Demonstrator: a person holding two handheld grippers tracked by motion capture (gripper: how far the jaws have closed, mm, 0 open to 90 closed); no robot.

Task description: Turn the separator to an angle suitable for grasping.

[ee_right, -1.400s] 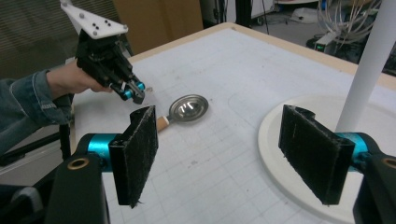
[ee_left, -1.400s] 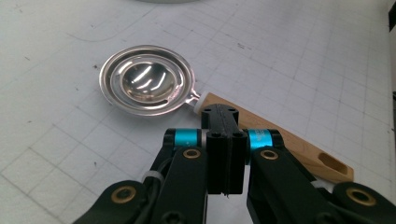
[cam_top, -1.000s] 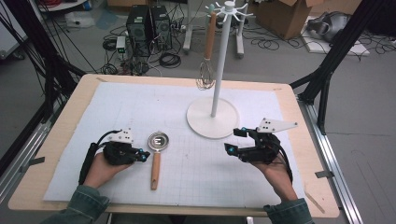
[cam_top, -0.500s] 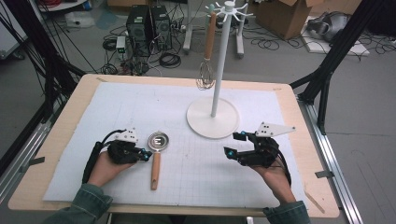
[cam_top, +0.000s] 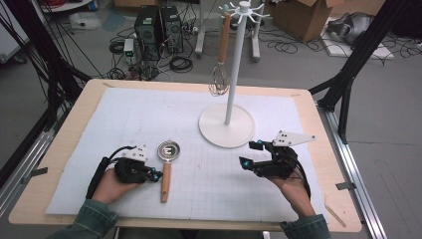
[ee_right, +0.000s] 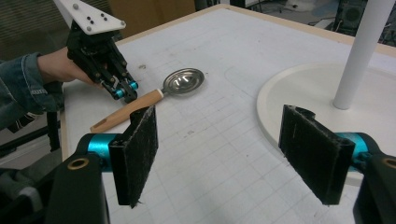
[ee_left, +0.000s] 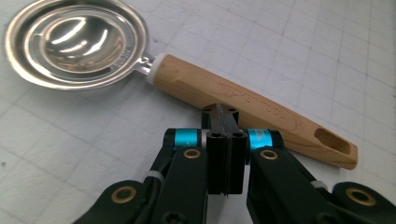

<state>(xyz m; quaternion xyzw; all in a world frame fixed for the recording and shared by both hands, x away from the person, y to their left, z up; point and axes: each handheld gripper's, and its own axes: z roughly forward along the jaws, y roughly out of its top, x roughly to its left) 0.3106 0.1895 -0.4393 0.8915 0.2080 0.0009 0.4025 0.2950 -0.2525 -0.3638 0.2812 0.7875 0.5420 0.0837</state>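
two grippers low over the gridded mat, a wooden-handled strainer spoon beside the left one

nearest the table's front edge, the left gripper (cam_top: 155,176) has its jaws pressed together with nothing between them, its tip just beside the wooden handle of the strainer spoon (cam_top: 166,169); whether it touches the wood cannot be told. the spoon lies flat on the white mat (cam_top: 124,124), metal bowl pointing away from the person. to the right, well apart from the spoon, the right gripper (cam_top: 252,154) hovers with jaws spread and empty. beyond it stands the white rack (cam_top: 227,124), a whisk (cam_top: 219,74) hanging from one of its top pegs.
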